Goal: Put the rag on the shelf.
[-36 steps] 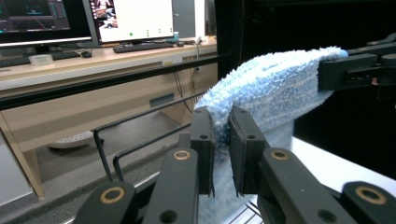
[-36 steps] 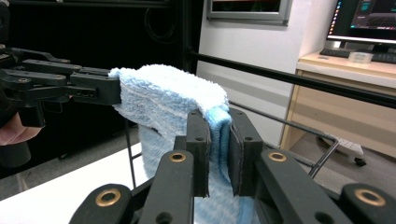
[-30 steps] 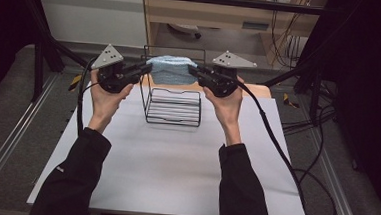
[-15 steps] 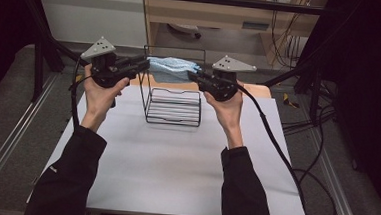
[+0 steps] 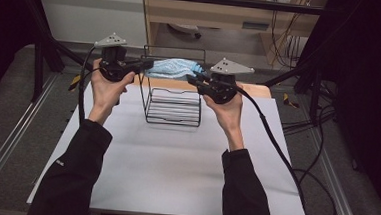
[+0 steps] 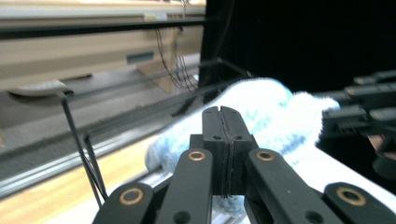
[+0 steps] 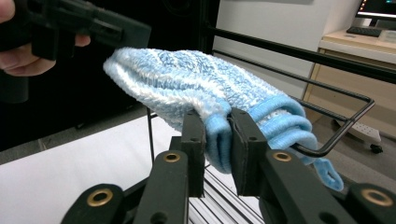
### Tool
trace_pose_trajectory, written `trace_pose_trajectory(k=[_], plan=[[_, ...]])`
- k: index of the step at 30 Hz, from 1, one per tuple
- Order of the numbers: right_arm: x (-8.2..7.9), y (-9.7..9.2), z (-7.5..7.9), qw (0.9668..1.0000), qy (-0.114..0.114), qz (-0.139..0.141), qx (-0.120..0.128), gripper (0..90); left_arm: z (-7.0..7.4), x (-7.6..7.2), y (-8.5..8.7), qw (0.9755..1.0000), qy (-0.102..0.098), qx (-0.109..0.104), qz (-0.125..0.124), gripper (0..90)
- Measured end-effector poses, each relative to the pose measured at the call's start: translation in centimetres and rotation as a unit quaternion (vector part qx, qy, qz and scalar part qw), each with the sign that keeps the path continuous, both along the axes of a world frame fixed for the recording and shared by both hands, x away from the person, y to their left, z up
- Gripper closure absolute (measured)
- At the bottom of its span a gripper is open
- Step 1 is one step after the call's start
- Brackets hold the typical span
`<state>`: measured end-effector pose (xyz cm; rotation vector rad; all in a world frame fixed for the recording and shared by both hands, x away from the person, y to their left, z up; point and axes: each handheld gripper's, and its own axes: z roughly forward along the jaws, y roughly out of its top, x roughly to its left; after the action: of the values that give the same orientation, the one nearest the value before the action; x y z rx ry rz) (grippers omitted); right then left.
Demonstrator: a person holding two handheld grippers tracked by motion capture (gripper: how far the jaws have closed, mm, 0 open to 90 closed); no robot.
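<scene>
A fluffy blue and white towel hangs in the air over the top of a black wire rack at the far middle of the table. My left gripper is at its left end, jaws pressed together, and the cloth bulges just beyond them. My right gripper is at the right end. In the right gripper view its jaws pinch the folded light blue hem. The left gripper meets the towel's far end there. One side of the towel lies over the rack's top wire.
The white table top stretches toward me from the rack. A wooden board lies along the far edge behind the rack. Black cables trail from the grippers over the right side. A dark frame post stands beyond.
My left hand has lifted and shifted left, raising its end of the towel. The right hand has sunk slightly. The towel stays stretched between both grippers above the rack.
</scene>
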<state>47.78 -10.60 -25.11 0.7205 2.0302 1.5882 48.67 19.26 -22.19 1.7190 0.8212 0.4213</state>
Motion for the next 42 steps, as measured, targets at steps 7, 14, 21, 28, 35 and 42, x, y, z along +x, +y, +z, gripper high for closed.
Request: trace_pose_trajectory(k=[7, 14, 21, 28, 35, 42], plan=[[-0.3, 0.2, 0.1, 1.0, -0.001, 0.002, 0.006, 60.1, -1.0, -0.1, 0.1, 0.9999, 0.004, 0.012, -0.009, 89.7], [-0.8, -0.2, 1.0, 0.9995, -0.007, -0.003, 0.032, 42.6, -1.3, -0.4, -0.3, 0.9992, -0.01, 0.039, -0.005, 89.8], [-1.0, 0.6, 2.0, 0.9989, 0.019, 0.022, 0.036, 64.7, -2.1, -0.6, -0.1, 0.9991, -0.01, 0.042, -0.005, 89.7], [-0.5, 1.0, 0.0, 0.9979, 0.06, 0.023, 0.002, 86.1, -2.8, -0.8, 0.1, 0.9988, -0.011, 0.046, -0.009, 89.7], [-0.1, 0.4, -1.8, 0.9979, 0.062, -0.002, -0.017, 88.8, -3.9, -0.7, -0.1, 0.9985, -0.009, 0.052, -0.011, 89.7], [0.5, 0.3, -3.0, 0.9981, 0.056, -0.018, -0.02, 88.6, -4.7, -0.1, -0.8, 0.9982, -0.013, 0.058, 0.0, 89.6]])
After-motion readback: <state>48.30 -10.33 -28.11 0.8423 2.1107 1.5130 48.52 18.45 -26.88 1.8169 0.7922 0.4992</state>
